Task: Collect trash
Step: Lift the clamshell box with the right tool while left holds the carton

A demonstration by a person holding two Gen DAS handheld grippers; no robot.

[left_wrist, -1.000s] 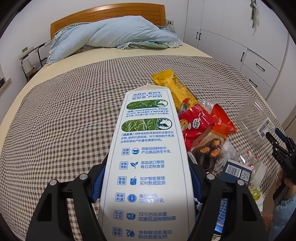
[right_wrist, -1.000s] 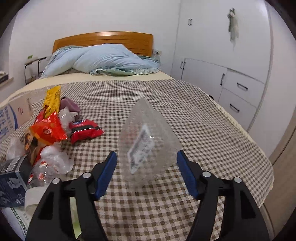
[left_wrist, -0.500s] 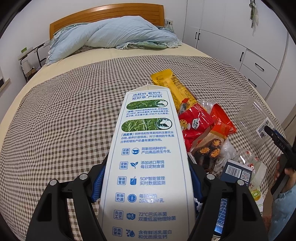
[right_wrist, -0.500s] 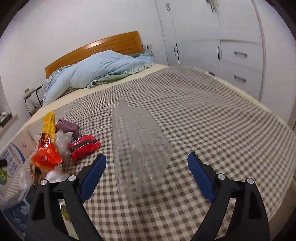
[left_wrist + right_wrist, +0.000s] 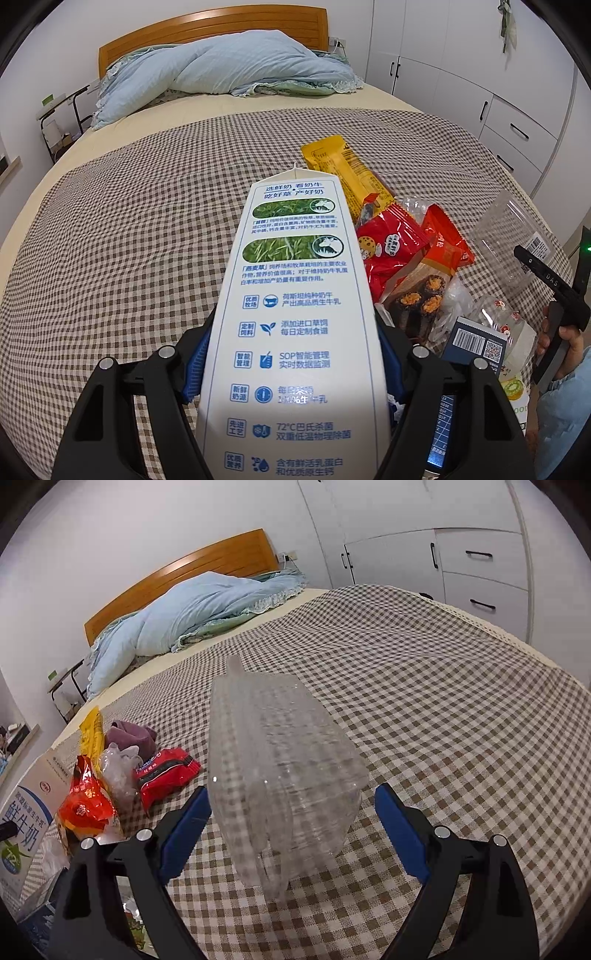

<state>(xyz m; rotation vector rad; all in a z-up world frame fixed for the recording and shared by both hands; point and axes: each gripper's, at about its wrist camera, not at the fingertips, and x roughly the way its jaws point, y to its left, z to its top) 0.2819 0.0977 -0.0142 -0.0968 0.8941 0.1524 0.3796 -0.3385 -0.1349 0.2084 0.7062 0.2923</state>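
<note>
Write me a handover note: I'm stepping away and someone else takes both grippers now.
Left gripper: shut on the milk carton, held over the checked blanket.
Right gripper: open, with the clear plastic container lying between its fingers, ungripped.
Yellow wrapper, red wrapper and other packets are piled on the blanket beside the carton.
Done: carton picked up.
Left: the container and the pile; no bin in view.

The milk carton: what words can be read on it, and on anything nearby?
milk carton: "选鲜奶 看奶牛", "吃好草 产好奶", "72°C巴氏杀菌"
Its side, right wrist view: "鲜牛奶"
right claw, on its finger: "DAS"
red snack wrapper and blue box: print too small to read.
</note>
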